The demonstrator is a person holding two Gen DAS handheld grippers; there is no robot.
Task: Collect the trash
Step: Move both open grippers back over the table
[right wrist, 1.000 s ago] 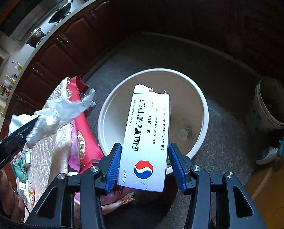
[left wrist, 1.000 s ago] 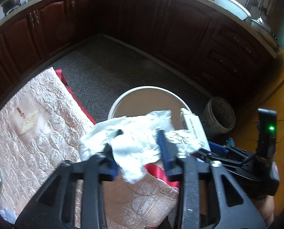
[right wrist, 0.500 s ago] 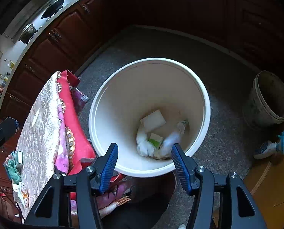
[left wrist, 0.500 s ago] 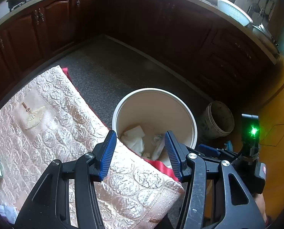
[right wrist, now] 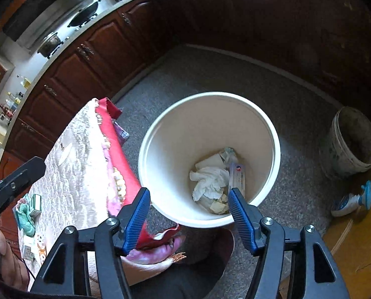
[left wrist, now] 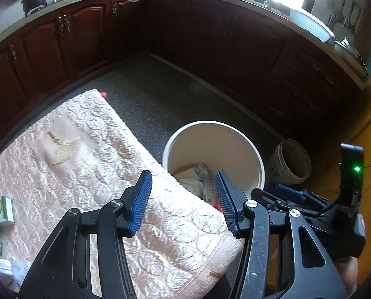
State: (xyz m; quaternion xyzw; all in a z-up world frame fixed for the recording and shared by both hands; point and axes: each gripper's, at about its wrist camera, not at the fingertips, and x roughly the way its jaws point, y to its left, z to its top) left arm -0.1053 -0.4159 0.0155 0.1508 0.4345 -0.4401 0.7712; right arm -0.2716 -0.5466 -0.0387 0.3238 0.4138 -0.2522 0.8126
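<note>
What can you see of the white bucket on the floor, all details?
The white bucket is round and open-topped, with a rolled white rim and cream inner wall; it looks like plastic. It stands upright on the speckled grey floor, close beside the cloth-covered table. At its bottom lie crumpled white tissue, a medicine box leaning on the wall, and smaller scraps. Neither hand-held gripper touches it. A dirtier small pail stands apart from it.

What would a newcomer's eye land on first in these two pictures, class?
Probably the white bucket on the floor beside the cloth-covered table, with crumpled white tissue and a tablet box inside. Next, the blue-padded jaws of both grippers, open and empty, above it.
</note>
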